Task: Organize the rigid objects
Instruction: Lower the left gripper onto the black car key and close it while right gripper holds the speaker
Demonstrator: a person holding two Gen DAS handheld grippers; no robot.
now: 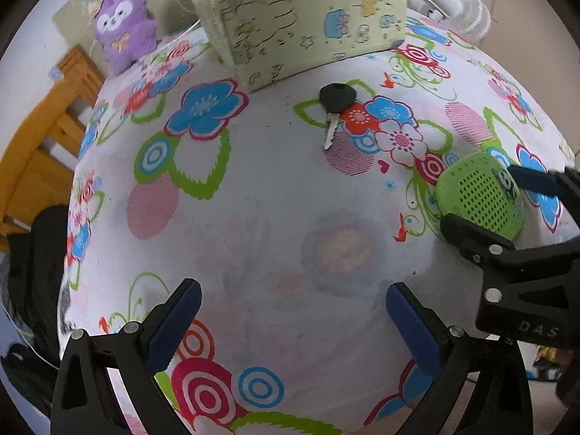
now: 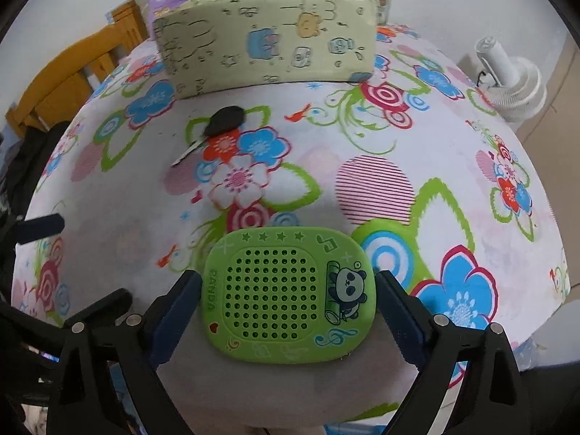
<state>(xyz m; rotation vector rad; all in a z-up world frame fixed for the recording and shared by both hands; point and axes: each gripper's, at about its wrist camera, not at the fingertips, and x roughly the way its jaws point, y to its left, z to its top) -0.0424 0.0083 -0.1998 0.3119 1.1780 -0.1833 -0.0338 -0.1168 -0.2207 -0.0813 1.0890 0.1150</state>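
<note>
A green panda speaker (image 2: 288, 295) lies flat on the floral tablecloth (image 2: 326, 137), between the blue pads of my right gripper (image 2: 288, 306), which touch its two sides. It shows at the right in the left wrist view (image 1: 478, 194), with the right gripper (image 1: 485, 199) around it. A black-headed key (image 1: 335, 103) lies further back near the middle; it also shows in the right wrist view (image 2: 217, 125). My left gripper (image 1: 291, 320) is open and empty over the near part of the table.
A pale green printed box (image 1: 301, 25) stands at the back of the table, with a purple plush owl (image 1: 121, 29) to its left. A wooden chair (image 1: 47, 119) is at the left, a white fan (image 2: 511, 79) at the right.
</note>
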